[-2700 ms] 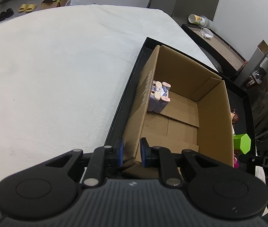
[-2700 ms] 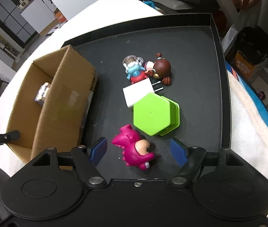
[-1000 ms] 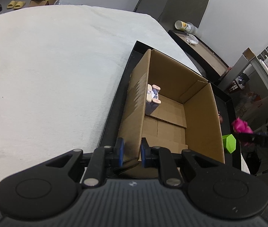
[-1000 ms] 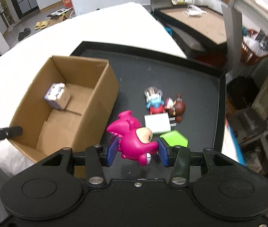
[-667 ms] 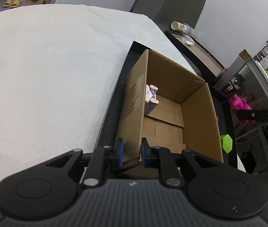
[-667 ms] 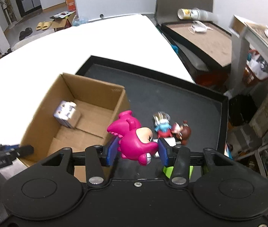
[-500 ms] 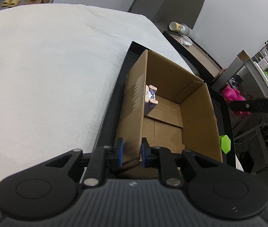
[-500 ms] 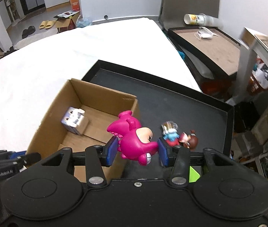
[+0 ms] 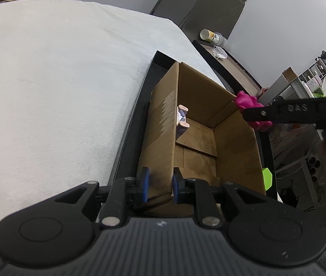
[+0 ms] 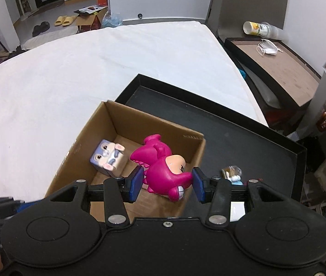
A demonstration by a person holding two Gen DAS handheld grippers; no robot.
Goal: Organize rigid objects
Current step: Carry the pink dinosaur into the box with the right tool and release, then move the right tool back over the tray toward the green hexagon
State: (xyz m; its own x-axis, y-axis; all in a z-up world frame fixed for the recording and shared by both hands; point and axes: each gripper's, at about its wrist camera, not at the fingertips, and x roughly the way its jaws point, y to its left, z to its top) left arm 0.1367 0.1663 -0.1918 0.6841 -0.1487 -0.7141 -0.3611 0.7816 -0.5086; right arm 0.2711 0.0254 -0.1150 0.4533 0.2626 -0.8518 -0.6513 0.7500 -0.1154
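Note:
An open cardboard box (image 9: pixel 236 147) (image 10: pixel 153 120) stands in a black tray (image 10: pixel 243 133). My left gripper (image 9: pixel 159 185) is shut on the box's near left wall. My right gripper (image 10: pixel 166 185) is shut on a pink dinosaur figure (image 10: pixel 165 166) and holds it above the box's right wall; it also shows in the left wrist view (image 9: pixel 246 102). A lilac rabbit cube (image 10: pixel 106 157) (image 9: pixel 181 119) lies inside the box by its left wall.
On the tray right of the box are a blue figure (image 10: pixel 231 172), a white block (image 10: pixel 237 210) and a green hexagon box (image 9: pixel 266 178). A white cloth (image 9: pixel 59 92) covers the table left of the tray. A second tray (image 10: pixel 277 64) with a mask sits far right.
My right gripper closed on the pink dinosaur, lifted it off the tray and carried it left over the box. The left gripper kept its hold on the box wall.

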